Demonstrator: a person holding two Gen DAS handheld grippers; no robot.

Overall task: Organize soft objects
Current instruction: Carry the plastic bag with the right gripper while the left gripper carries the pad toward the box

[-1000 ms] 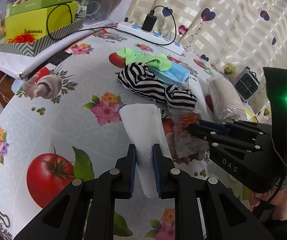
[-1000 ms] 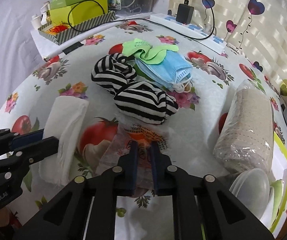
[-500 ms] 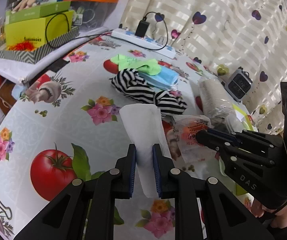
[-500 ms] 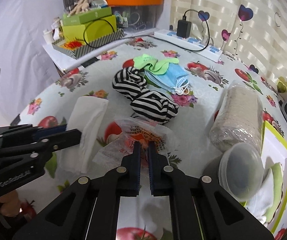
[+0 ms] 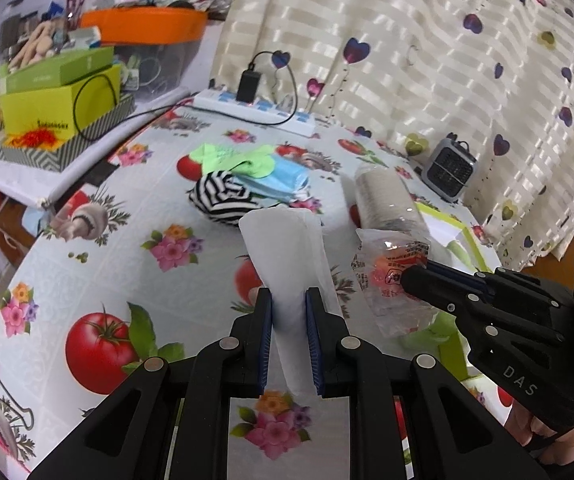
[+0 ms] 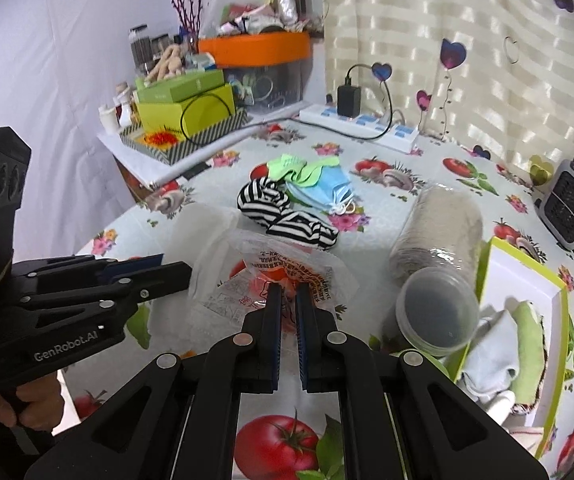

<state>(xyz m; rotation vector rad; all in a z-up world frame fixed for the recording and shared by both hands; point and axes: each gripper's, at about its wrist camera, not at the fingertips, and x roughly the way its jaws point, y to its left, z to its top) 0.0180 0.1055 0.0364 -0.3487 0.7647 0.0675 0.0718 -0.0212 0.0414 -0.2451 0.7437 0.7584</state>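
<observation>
The left gripper (image 5: 289, 316) is pinching a folded white tissue (image 5: 287, 248) between its pads, its upper part fanning out above the flowered tablecloth (image 5: 99, 264). The right gripper (image 6: 288, 308) is clamping a crinkled clear plastic bag (image 6: 287, 268) with red print. Only the right view is showing the green-rimmed tray (image 6: 559, 300) holding cloths.

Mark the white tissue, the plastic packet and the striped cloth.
white tissue (image 5: 283, 248), left wrist view, its upper middle.
plastic packet (image 6: 287, 268), right wrist view, printed face above the pads.
striped cloth (image 6: 263, 200), right wrist view, left bundle.
</observation>
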